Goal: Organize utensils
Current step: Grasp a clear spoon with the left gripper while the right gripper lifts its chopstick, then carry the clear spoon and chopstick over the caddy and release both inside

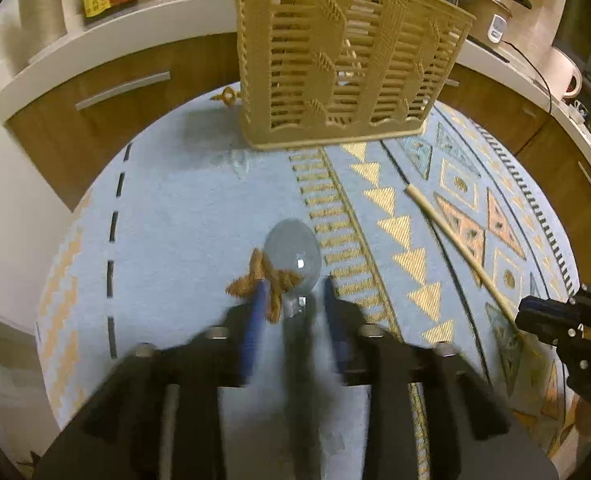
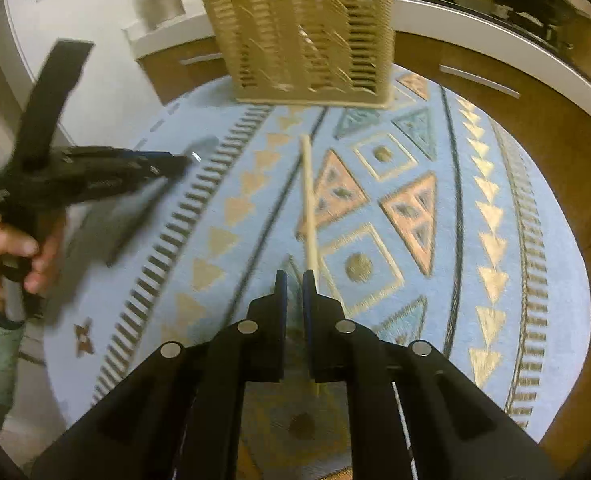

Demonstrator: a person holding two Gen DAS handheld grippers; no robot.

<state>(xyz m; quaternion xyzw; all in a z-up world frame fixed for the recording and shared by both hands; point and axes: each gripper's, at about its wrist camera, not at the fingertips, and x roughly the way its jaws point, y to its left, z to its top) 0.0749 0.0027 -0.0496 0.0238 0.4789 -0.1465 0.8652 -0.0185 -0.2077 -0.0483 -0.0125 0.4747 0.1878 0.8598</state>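
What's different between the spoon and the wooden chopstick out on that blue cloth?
The spoon is shiny grey with a rounded bowl, while the chopstick is pale wood, thin and straight. The spoon's handle sits between the left tongs. The chopstick runs under one finger of the right tongs, not between them. Both are still outside the beige basket.

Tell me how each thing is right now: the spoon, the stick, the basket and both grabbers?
spoon: between the left gripper's fingers, a gap on each side, not pinched.
chopstick: lying on the cloth, its near end beside one right gripper finger.
basket: upright, utensils inside.
left gripper: open.
right gripper: slightly open.
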